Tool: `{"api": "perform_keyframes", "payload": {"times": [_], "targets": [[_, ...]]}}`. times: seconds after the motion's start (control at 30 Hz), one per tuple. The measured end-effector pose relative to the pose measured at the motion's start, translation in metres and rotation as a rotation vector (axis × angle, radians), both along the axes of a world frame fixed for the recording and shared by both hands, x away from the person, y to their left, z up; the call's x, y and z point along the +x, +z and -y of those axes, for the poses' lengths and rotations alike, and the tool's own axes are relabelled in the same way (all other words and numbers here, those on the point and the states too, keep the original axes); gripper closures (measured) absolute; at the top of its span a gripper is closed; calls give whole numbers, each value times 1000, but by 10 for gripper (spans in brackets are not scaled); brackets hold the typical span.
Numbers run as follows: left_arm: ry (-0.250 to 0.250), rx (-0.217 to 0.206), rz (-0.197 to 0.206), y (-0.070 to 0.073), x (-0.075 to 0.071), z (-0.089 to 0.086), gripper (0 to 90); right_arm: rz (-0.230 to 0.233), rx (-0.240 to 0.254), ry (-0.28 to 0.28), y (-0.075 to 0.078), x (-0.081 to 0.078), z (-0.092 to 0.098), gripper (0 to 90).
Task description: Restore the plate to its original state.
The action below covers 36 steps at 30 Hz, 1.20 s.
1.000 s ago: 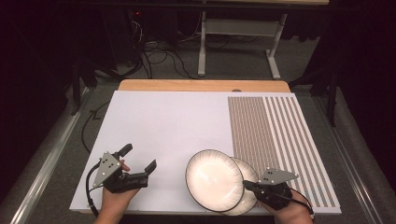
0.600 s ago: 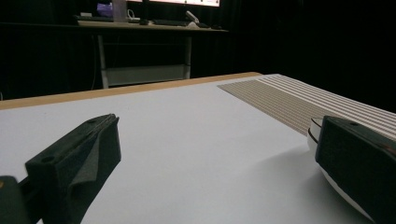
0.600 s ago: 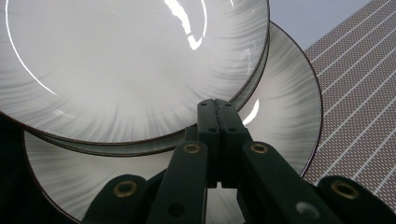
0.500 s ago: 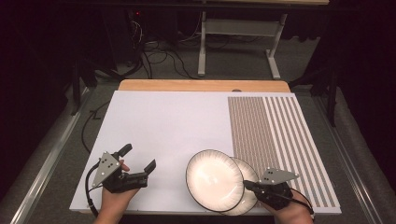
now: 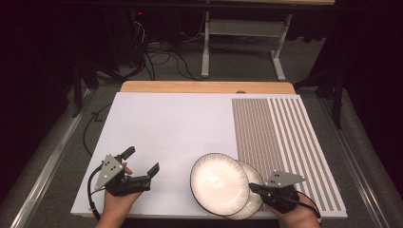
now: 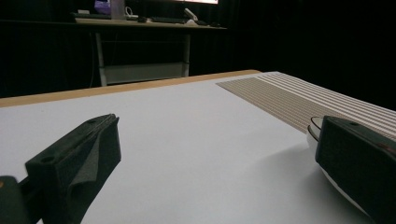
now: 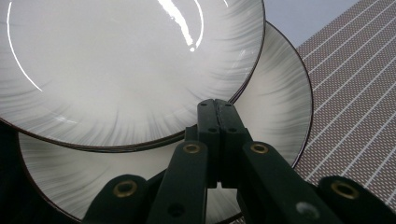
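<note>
At the near edge, you are holding your right gripper [image 5: 252, 186] with its jaws pressed together, the tips lying at the rim of the top plate [image 5: 218, 183], over the lower plate [image 5: 247, 204] it overlaps. I cannot tell whether the rim is pinched. Left of the top plate, your left gripper [image 5: 141, 160] is resting with its jaws apart and empty. Nothing is moving from a second ago; the lift is waiting. Beyond the top plate, the mat [image 5: 180, 123] is stretching away.
</note>
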State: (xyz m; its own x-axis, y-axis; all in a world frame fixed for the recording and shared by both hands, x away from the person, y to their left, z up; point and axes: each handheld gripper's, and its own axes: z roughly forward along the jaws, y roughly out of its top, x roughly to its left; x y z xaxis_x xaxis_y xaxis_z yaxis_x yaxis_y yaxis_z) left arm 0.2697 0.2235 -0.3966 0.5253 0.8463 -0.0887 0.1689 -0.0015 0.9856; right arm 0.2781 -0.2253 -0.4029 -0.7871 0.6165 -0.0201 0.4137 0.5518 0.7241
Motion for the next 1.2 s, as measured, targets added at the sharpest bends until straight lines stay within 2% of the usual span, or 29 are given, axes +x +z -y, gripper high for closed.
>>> {"api": "perform_keyframes", "payload": {"times": [1.2], "targets": [[-9,8,-1,1,-1,1,8,0,5,-17,2,0,5,900]]}}
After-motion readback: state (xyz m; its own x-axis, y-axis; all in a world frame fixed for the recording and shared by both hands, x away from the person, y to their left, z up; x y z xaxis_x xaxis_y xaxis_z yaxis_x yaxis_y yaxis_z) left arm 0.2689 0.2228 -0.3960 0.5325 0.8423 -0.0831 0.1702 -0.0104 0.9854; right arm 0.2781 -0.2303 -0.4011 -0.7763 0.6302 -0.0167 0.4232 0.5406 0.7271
